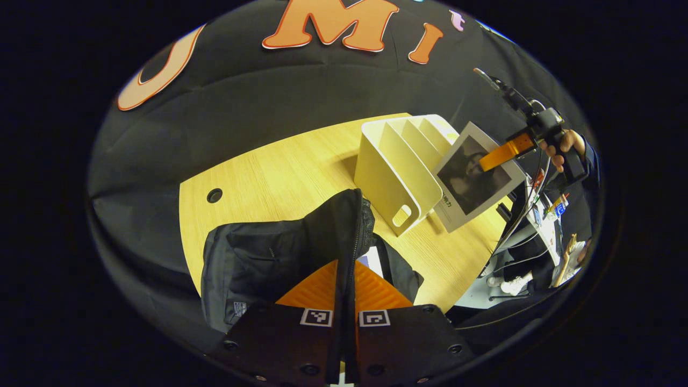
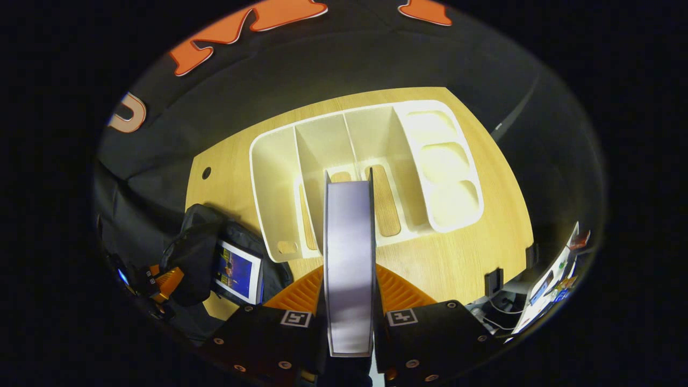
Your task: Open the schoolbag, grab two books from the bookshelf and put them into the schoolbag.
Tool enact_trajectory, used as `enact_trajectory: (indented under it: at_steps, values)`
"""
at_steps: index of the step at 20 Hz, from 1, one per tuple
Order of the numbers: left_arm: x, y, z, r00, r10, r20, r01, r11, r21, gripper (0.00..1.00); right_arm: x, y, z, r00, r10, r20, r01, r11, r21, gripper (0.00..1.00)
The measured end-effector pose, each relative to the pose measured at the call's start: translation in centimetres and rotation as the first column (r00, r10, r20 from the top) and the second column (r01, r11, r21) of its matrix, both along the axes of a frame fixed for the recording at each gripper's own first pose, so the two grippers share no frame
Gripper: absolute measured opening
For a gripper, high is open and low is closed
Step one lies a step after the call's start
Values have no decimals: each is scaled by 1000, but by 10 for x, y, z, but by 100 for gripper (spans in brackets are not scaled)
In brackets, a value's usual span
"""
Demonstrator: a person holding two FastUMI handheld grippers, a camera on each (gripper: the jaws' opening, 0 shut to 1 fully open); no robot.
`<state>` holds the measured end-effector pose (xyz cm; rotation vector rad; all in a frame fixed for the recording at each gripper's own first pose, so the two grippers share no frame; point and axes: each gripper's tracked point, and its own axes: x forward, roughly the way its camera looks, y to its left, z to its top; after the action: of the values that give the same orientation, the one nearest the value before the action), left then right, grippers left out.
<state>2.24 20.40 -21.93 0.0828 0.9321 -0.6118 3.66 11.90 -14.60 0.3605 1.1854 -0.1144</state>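
We saw left gripper (image 1: 344, 301) clenched on schoolbag (image 1: 279, 258) flap | right gripper (image 2: 349, 317) grasping book (image 2: 348, 252) above bookshelf (image 2: 365, 177) | second book (image 2: 236, 271) inside bag

Wooden table (image 1: 279, 172), cluttered floor (image 1: 537, 252)

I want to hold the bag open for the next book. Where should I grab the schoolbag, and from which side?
Grip the zippered rim of the schoolbag's raised flap, coming from above, as the left tool does. That rim is thin, stands upright and fits between two fingers; lifting it holds the mouth open, where a first book already lies.
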Motion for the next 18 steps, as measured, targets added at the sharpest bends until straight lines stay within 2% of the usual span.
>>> enact_trajectory:
  at_steps: [6,11,18]
  values:
    - [0,0,-1,999,-38,1,38,999,-1,4,-45,8,0,996,-86,22,84,992,96,36]
    - [0,-1,0,998,-59,4,59,998,4,5,-62,12,2,989,-140,43,132,979,157,36]
    - [0,1,1,998,-63,7,63,998,15,4,-78,21,11,985,-138,103,115,972,204,36]
